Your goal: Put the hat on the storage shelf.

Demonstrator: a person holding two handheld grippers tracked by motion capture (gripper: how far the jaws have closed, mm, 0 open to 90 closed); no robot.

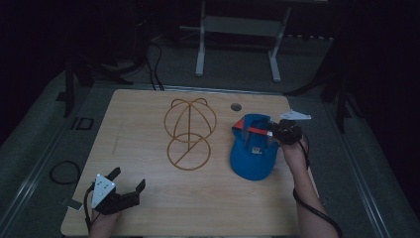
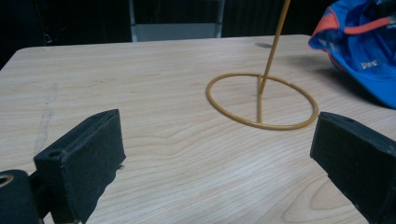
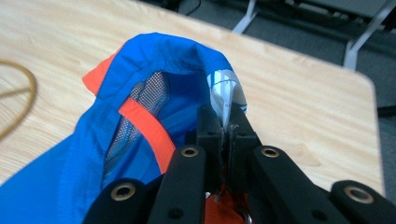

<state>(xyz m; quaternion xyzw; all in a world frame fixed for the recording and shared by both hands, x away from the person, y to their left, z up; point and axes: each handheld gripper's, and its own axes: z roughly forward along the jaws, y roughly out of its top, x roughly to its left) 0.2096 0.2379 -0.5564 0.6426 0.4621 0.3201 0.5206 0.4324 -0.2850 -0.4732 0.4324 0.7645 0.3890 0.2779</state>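
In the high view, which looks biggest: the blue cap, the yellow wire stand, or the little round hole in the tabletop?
1. yellow wire stand, though mostly open wire
2. blue cap, a nearly similar spread, so these two are close
3. round hole, plainly the smallest

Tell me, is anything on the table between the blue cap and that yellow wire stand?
Nothing visible is. The blue cap, pinched in the right gripper, lies just right of the yellow wire stand, with bare wood between them. The left gripper sits open near the table's front left corner, out of the way.
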